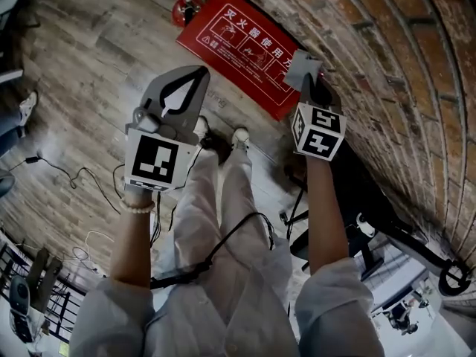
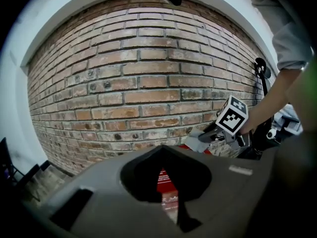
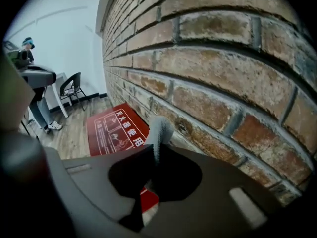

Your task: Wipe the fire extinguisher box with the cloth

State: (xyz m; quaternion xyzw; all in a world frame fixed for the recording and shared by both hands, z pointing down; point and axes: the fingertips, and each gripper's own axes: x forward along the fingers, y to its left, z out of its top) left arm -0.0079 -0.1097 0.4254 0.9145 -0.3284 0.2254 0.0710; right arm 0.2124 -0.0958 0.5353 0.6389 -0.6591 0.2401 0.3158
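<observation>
The red fire extinguisher box (image 1: pixel 245 39) lies on the wooden floor against the brick wall, its lid printed with white characters and pictures. My right gripper (image 1: pixel 305 76) is shut on a grey cloth (image 1: pixel 301 65), held over the box's near right corner by the wall. The right gripper view shows the cloth (image 3: pixel 159 133) standing up between the jaws, with the box (image 3: pixel 114 128) beyond. My left gripper (image 1: pixel 202 71) hovers left of the box, jaws together and holding nothing. Through its jaw window the box (image 2: pixel 166 182) shows, with the cloth (image 2: pixel 198 134) off to the right.
A brick wall (image 1: pixel 401 65) runs along the right. A red extinguisher head (image 1: pixel 186 10) lies past the box's far end. Black stand legs (image 1: pixel 387 214) and cables (image 1: pixel 82 177) cross the floor. A chair (image 3: pixel 72 88) and a standing person (image 3: pixel 29 83) are far off.
</observation>
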